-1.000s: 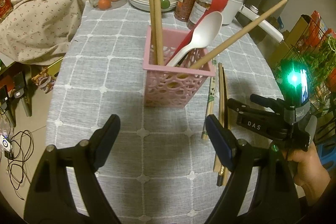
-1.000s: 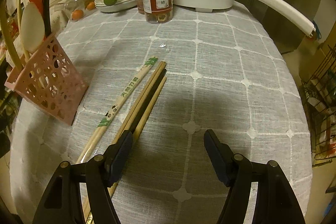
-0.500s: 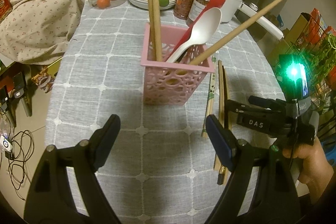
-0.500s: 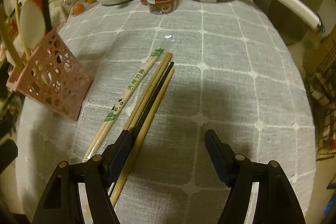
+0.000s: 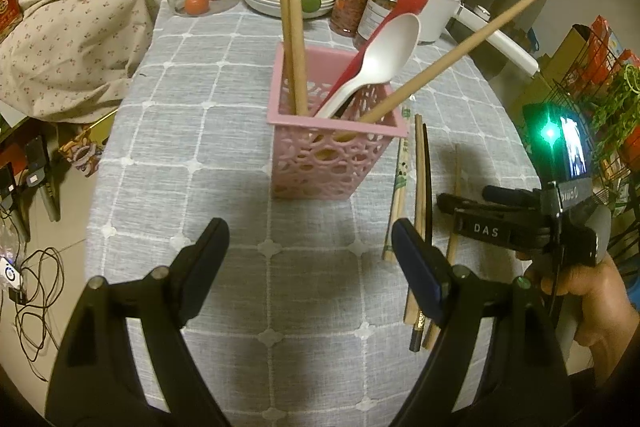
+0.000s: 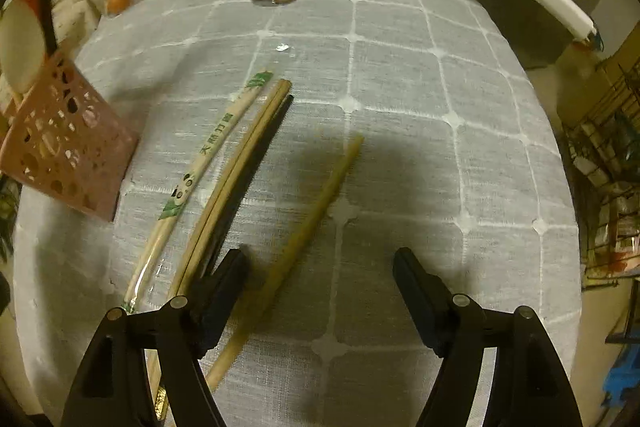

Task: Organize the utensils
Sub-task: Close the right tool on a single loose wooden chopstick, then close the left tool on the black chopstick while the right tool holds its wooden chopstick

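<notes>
The right hand-held gripper [image 6: 318, 291] hangs low over the table [image 6: 460, 155] with its jaws spread wide and nothing between them. The loose pale chopstick [image 6: 304, 231] lies flat on the cloth just ahead of it, its near end passing close inside the left finger and its long axis running away toward the far right at a slant. So the stick sits off-centre in the gap, toward the left side, and a pinch would likely need the jaws brought square across that slanted shaft.

Left of it lie the other chopsticks [image 6: 236, 179], a paper-sleeved pair and a wooden and dark one, side by side on much the same slant (their near ends are hidden under the left finger). The pink basket [image 5: 336, 151] stands further left, already holding spoons and chopsticks.

The left hand-held gripper [image 5: 310, 263] is also open and empty, aimed at the basket from the near side, well apart from the loose stick; the right one is clearly nearer.
</notes>
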A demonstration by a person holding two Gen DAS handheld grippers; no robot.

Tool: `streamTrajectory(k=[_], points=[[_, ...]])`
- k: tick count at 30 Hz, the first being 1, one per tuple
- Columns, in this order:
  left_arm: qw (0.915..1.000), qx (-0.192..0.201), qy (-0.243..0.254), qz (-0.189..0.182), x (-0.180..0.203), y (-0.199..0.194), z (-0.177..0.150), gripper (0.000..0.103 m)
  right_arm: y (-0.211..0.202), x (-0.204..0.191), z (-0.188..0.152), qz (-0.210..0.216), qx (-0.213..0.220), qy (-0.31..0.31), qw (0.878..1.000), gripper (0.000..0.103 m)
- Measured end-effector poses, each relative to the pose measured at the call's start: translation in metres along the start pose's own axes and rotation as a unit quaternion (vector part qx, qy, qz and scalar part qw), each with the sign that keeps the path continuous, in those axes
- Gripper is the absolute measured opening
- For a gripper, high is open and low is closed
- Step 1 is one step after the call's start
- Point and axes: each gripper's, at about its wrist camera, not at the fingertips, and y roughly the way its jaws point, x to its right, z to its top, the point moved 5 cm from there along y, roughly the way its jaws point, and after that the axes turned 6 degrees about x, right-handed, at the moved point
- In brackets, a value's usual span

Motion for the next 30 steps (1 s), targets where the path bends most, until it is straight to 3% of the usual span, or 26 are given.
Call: streamTrajectory(k=[3,4,5,7,13,16,18,21,25,30], points=[[1.0,-0.002,0.002,-0.005,0.003,0.0,-0.001,0.083,-0.004,-0.004,0.003,0.009,0.017,-0.012,1.0,0.046],[1.0,-0.002,0.005,-0.007,0.004,0.0,-0.002,0.083,-0.006,-0.007,0.004,0.014,0.019,-0.016,1.0,0.027],[0.9999,-0.003,0.009,-0.009,0.006,0.0,-0.002,0.083,-0.007,-0.008,0.005,0.007,0.02,-0.02,1.0,0.017],[0.9997,-0.002,0.021,-0.013,0.012,0.0,-0.004,0.083,-0.01,-0.005,0.005,0.011,0.019,-0.022,1.0,0.008],[0.9968,-0.006,0.059,-0.053,0.044,-0.003,-0.012,0.082,-0.03,0.013,0.003,0.031,0.034,-0.002,0.999,0.006],[0.9933,-0.016,0.085,-0.076,0.068,0.002,-0.018,0.065,-0.044,0.022,0.003,0.043,0.049,0.008,0.998,0.006],[0.99,-0.027,0.105,-0.089,0.084,0.008,-0.022,0.041,-0.047,0.028,0.003,0.052,0.05,0.016,0.997,0.006],[0.9825,-0.039,0.138,-0.119,0.11,0.021,-0.025,0.025,-0.052,0.041,-0.001,0.068,0.046,0.029,0.996,0.006],[0.9795,-0.04,0.151,-0.127,0.128,0.044,-0.016,0.017,-0.056,0.062,-0.008,0.077,0.043,0.042,0.995,0.006],[0.9828,-0.049,0.13,-0.121,0.141,0.078,-0.001,0.017,-0.058,0.083,-0.012,0.082,0.041,0.056,0.994,0.006]])
